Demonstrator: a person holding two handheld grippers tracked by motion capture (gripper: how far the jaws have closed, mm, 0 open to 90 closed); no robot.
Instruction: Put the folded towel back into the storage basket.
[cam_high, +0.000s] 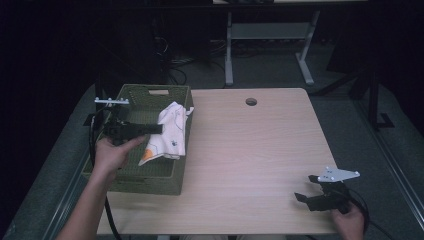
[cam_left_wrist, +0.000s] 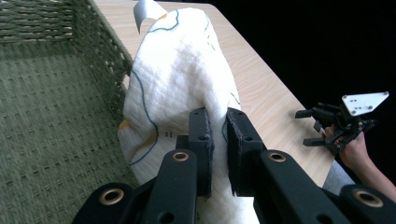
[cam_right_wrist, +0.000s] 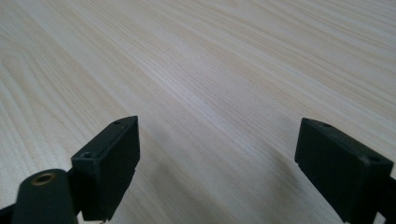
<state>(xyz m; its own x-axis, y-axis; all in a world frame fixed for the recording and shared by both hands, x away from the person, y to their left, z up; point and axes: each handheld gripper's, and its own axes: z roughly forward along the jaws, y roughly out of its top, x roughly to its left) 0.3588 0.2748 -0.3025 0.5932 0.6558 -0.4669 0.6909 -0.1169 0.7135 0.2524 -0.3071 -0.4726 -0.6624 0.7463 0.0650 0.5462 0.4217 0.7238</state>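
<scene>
white cloth (cam_high: 169, 132) with thin blue lines and orange patches hangs over the right wall of the green woven basket (cam_high: 135, 176), part of it inside the basket and part draped on the rim. the left gripper (cam_high: 159, 129) lies nearly level above the basket and points toward the cloth from the left; its jaws are pinched together on a fold of the cloth, with only the fabric between the pads, as the left gripper view shows close up (cam_left_wrist: 218, 135). the left hand (cam_high: 111, 152) grips the tool from below and behind, wrist bent slightly up, and the forearm runs in from the lower left edge of the high view, crossing the basket's near wall. a black cable trails from the gripper down past the basket's left side

the basket sits at the left edge of the light wooden desk (cam_high: 250, 160). well apart from it, at the near right corner of the desk, the right gripper (cam_high: 306, 188) rests low over the wood, pointing left, with its grey three-cornered plate on top. its jaws stand wide apart with nothing between them but bare desk, plain in the right gripper view (cam_right_wrist: 215, 168). the right hand (cam_high: 348, 221) holds it from behind at the desk's near edge
</scene>
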